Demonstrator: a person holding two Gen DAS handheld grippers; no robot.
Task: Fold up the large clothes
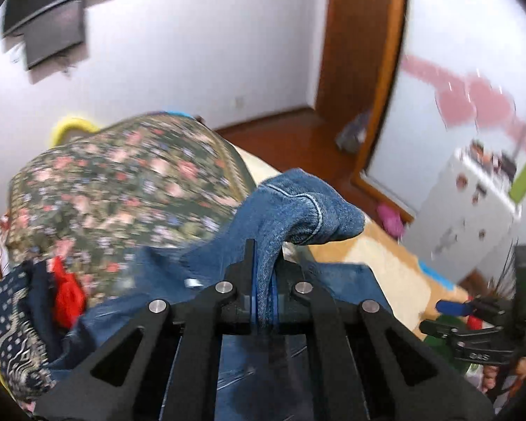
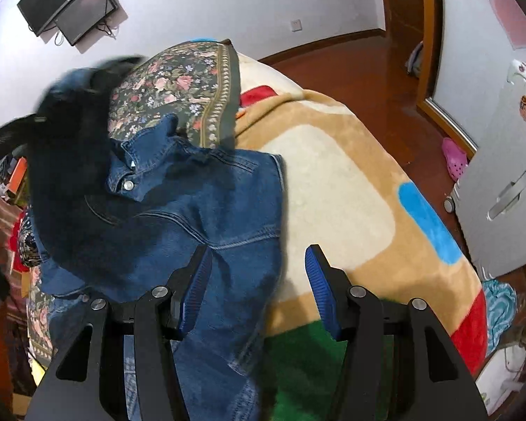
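A blue denim jacket (image 2: 207, 210) lies on the bed's tan patterned blanket (image 2: 336, 182), collar toward the floral pillow. My left gripper (image 1: 263, 273) is shut on a fold of the denim jacket (image 1: 298, 207) and holds it lifted; in the right wrist view that raised part is a dark blur at the left (image 2: 70, 161). My right gripper (image 2: 257, 280) is open and empty, hovering over the jacket's right edge, its left finger above denim and its right finger above the blanket. The right gripper also shows in the left wrist view (image 1: 473, 319).
A floral pillow (image 2: 179, 87) lies at the head of the bed. Other clothes are piled at the left (image 1: 21, 319). A white suitcase (image 2: 508, 182) and a pink shoe (image 2: 456, 158) stand on the wooden floor at the right. A monitor (image 2: 77, 3) hangs on the wall.
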